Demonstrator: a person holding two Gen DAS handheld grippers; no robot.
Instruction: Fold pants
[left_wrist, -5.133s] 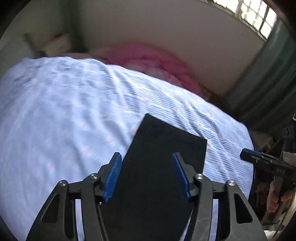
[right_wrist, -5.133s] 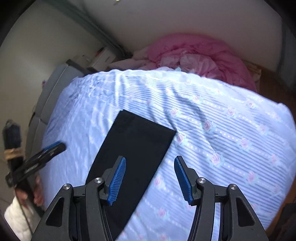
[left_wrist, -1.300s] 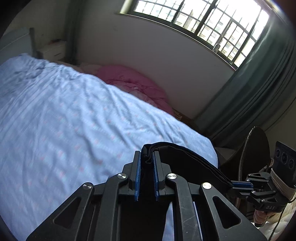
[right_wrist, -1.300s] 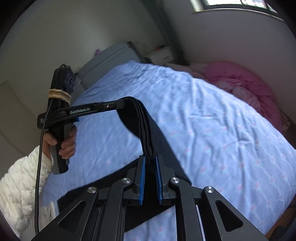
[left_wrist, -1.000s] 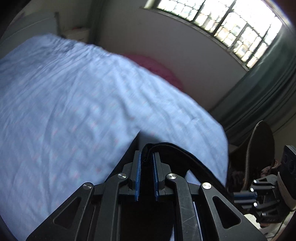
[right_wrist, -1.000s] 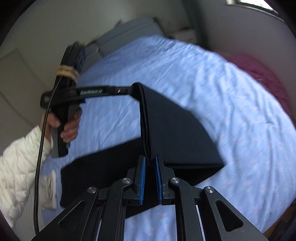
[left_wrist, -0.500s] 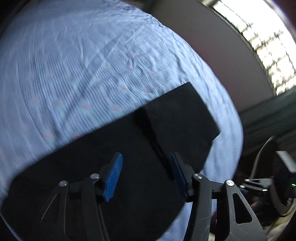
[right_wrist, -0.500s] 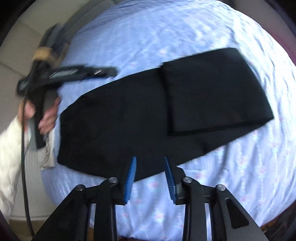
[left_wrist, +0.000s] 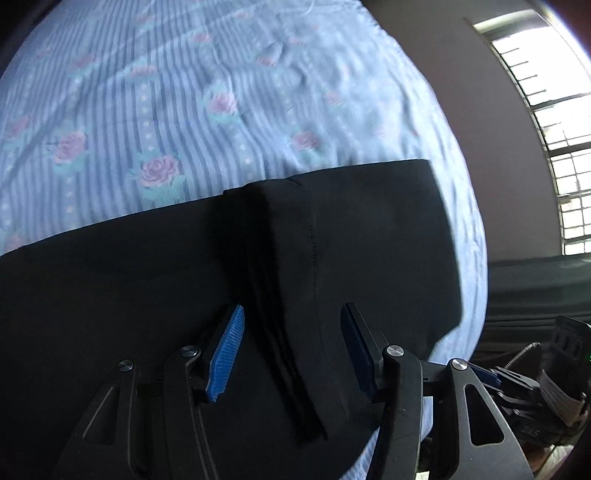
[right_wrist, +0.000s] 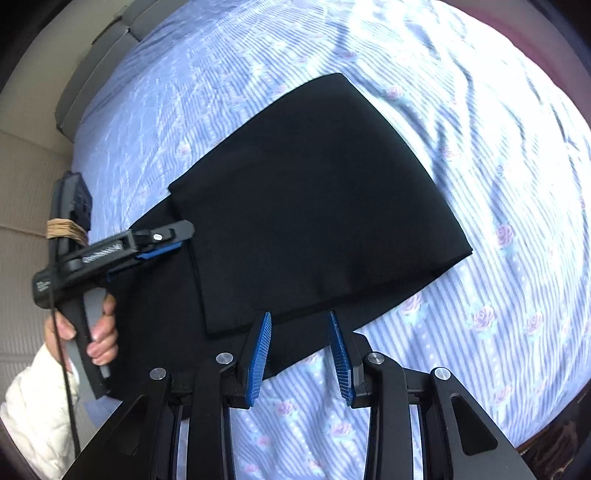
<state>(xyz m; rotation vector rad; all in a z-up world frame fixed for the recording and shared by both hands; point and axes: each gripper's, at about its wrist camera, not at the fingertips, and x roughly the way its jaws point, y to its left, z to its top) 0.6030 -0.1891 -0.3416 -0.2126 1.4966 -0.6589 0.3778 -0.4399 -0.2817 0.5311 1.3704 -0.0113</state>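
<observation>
The black pants (right_wrist: 314, 206) lie on the blue striped floral bedsheet (right_wrist: 498, 155), with one end folded back over the rest. The folded edge (left_wrist: 273, 295) runs between my left fingers. My left gripper (left_wrist: 291, 350) is open and empty, low over the fold. It also shows in the right wrist view (right_wrist: 162, 243) at the fold's left side. My right gripper (right_wrist: 300, 350) is open and empty at the near edge of the folded pants.
A grey headboard (right_wrist: 92, 55) stands at the far left of the bed. A barred window (left_wrist: 546, 110) and dark green curtain (left_wrist: 535, 273) are to the right. The bed's edge (left_wrist: 476, 258) drops off just past the pants.
Both grippers carried the pants' end over, laid it down on the rest and opened. Since half a second ago both have moved lower and closer to the fold.
</observation>
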